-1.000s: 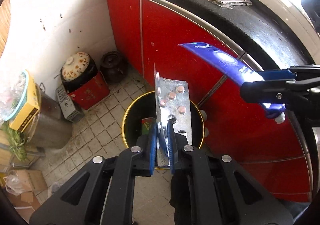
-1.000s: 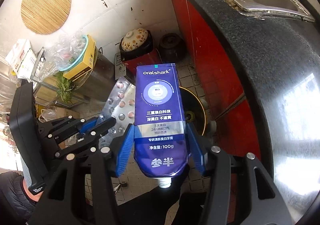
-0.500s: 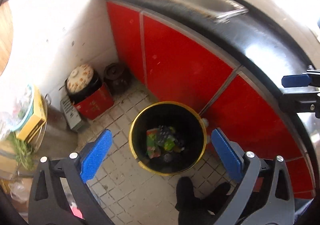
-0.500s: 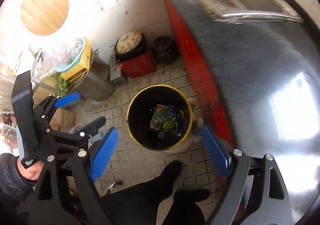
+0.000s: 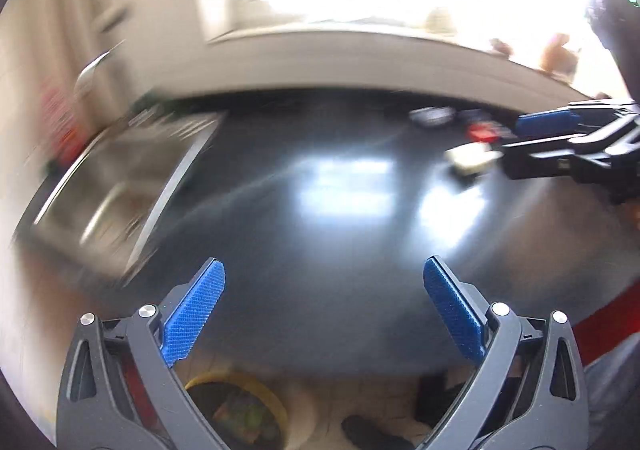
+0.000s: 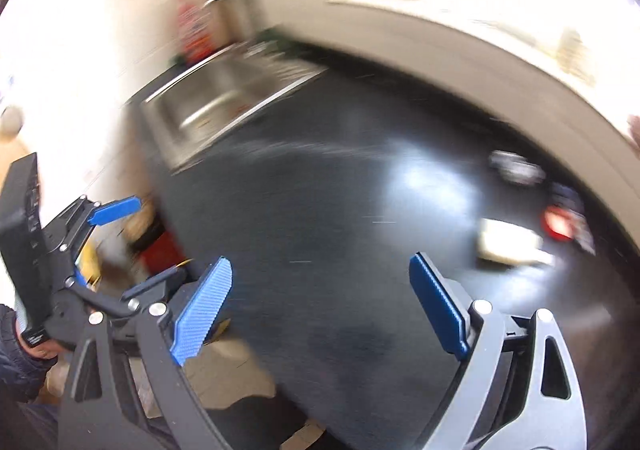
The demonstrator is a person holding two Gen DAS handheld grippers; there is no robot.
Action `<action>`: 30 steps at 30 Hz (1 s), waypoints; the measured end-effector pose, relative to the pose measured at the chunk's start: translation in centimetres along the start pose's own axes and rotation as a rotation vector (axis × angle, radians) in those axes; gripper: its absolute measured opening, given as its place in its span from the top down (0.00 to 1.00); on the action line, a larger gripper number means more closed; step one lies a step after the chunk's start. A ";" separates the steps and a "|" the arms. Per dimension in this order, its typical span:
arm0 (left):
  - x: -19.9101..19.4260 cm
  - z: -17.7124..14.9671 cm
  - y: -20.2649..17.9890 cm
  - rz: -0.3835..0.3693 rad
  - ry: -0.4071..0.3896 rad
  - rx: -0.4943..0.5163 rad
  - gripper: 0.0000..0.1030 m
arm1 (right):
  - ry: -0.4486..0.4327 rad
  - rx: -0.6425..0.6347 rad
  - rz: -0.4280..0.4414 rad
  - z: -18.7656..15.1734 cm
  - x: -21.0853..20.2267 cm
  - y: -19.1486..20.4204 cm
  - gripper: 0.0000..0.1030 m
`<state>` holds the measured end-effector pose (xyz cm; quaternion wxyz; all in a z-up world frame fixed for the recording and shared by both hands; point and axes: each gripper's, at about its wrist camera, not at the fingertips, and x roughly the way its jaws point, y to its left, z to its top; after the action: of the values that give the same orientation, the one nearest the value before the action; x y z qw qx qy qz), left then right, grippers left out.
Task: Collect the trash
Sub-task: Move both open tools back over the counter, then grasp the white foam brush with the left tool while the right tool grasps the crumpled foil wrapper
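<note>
Both grippers stand wide and hold nothing: the left gripper (image 5: 324, 306) shows bare blue pads with only counter between them, and the right gripper (image 6: 320, 302) has just been opening further, also with nothing between its pads. Each looks down over the dark counter (image 5: 320, 218), and both views are smeared by motion blur. The bin (image 5: 236, 406), yellow-rimmed with scraps inside, sits on the floor at about 7 o'clock in the left view, below the counter edge. Trash not yet collected lies at the far right of the counter: in the right view a pale flat packet (image 6: 512, 246) at 3 o'clock, a red-and-dark item (image 6: 564, 222) just beyond it, and a grey blurred item (image 6: 516, 166) at about 2 o'clock. What these are exactly cannot be told through the blur. The sink (image 6: 228, 98) lies at 11 o'clock, well apart from them. The step in hand looks like the reach for the next pieces. To do it well, the person would slow the swing so the view settles, then take the pale packet with the right gripper, which is nearer, coming in low with the pads straddling its short side. A flat packet on a glossy top will likely slide, so one pad should touch down first. The left gripper can take the red-and-dark item, keeping clear of the right one.
</note>
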<state>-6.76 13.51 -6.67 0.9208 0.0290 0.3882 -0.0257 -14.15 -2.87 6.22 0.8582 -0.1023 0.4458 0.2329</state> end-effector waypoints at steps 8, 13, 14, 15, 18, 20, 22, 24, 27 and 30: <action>4.0 7.0 -14.5 -0.234 -0.032 0.234 0.06 | -0.059 0.195 -0.151 -3.8 -6.1 -14.5 0.15; 5.9 8.1 -19.3 -0.263 -0.013 0.308 0.06 | -0.066 0.235 -0.171 -5.6 -6.8 -18.2 0.15; 6.4 8.2 -19.9 -0.265 -0.007 0.315 0.06 | -0.064 0.237 -0.170 -5.9 -6.8 -18.8 0.15; 6.8 8.3 -20.0 -0.268 -0.001 0.317 0.06 | -0.060 0.240 -0.167 -6.1 -6.7 -19.5 0.15; 8.2 8.6 -20.2 -0.266 0.022 0.326 0.06 | -0.049 0.242 -0.158 -6.3 -6.1 -20.6 0.15; 9.3 9.0 -20.5 -0.259 0.032 0.340 0.06 | -0.038 0.236 -0.149 -6.3 -5.5 -21.8 0.15; 10.8 9.5 -20.8 -0.249 0.050 0.356 0.06 | -0.028 0.221 -0.134 -6.1 -4.5 -23.0 0.15; 12.5 10.0 -21.2 -0.244 0.071 0.378 0.06 | -0.014 0.207 -0.125 -5.7 -3.4 -24.1 0.15; 15.7 10.8 -21.5 -0.252 0.099 0.409 0.06 | 0.012 0.179 -0.119 -5.1 -1.1 -26.2 0.15; 19.3 11.3 -21.4 -0.251 0.127 0.427 0.06 | 0.048 0.156 -0.118 -4.5 2.0 -28.9 0.15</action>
<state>13.30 -9.09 -13.30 0.8572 0.1757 0.4316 -0.2193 -2.21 -29.12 1.01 0.8649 -0.0669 0.4762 0.1440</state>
